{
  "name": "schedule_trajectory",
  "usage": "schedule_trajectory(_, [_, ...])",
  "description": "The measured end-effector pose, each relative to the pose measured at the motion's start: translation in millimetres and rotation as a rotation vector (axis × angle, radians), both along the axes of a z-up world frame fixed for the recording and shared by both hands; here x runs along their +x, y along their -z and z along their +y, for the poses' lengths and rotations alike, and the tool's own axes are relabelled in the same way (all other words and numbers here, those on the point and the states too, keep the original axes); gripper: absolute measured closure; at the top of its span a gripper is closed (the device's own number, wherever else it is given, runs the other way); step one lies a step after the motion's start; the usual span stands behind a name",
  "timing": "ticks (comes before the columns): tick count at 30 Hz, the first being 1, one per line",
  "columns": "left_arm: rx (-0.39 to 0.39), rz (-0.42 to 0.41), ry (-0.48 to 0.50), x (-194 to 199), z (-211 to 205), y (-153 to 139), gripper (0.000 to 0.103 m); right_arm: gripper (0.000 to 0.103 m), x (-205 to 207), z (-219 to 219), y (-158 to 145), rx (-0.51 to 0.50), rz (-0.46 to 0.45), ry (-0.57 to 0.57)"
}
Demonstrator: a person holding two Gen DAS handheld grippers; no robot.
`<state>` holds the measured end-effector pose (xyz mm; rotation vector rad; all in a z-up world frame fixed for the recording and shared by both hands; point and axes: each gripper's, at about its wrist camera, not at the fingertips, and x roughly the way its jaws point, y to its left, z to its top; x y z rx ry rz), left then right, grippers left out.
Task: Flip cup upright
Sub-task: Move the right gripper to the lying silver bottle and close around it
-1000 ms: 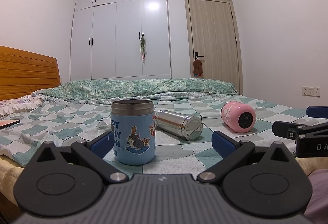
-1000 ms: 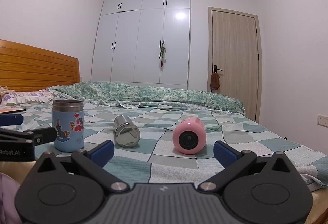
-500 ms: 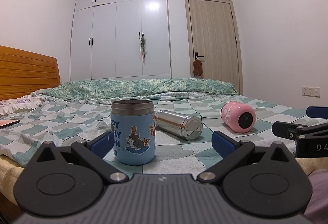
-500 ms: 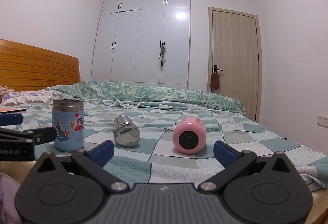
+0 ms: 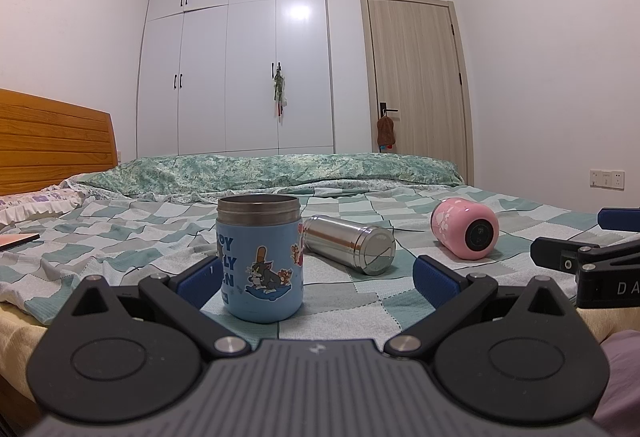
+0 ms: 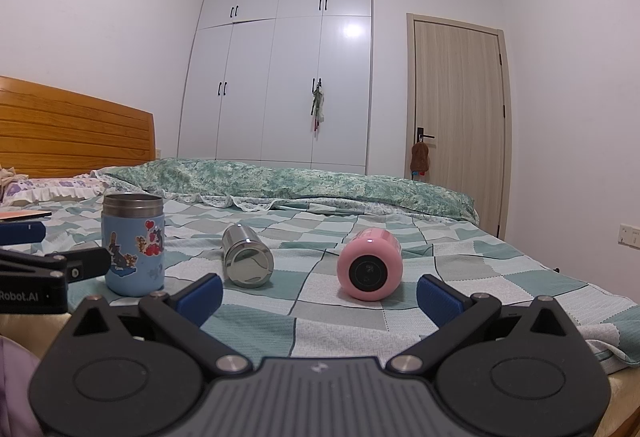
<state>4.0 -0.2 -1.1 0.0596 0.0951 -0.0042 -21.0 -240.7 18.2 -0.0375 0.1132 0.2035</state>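
Note:
A blue cartoon cup (image 5: 260,257) (image 6: 134,245) stands upright on the checked bedspread (image 5: 120,237). A steel cup (image 5: 350,243) (image 6: 248,257) lies on its side beside it. A pink cup (image 5: 464,229) (image 6: 370,263) lies on its side further right, its base toward me. My left gripper (image 5: 316,279) is open and empty, just in front of the blue cup. My right gripper (image 6: 320,295) is open and empty, short of the steel and pink cups. Each gripper shows at the edge of the other's view.
A rolled green duvet (image 5: 272,173) lies across the far side of the bed. A wooden headboard (image 5: 52,145) is at left, with a pillow (image 6: 48,189) and a flat reddish object (image 5: 16,241). A white wardrobe (image 5: 240,69) and a door (image 5: 416,85) stand behind.

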Motion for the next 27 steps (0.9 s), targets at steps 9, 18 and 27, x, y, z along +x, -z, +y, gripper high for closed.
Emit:
schedule_trajectory(9, [-0.015, 0.035, -0.001, 2.0, 2.3, -4.4, 0.000, 0.000, 12.9, 1.6, -3.0, -0.008, 0.064, -0.052])
schedule_trajectory(18, [0.007, 0.049, -0.018, 19.8, 23.8, -30.4, 0.000, 0.000, 67.9, 35.7, -14.6, -0.115, 0.164, -0.155])
schedule_trajectory(27, [0.002, 0.074, -0.069, 43.4, 67.2, -43.8, 0.000, 0.000, 133.2, 73.8, -24.1, -0.169, 0.282, -0.203])
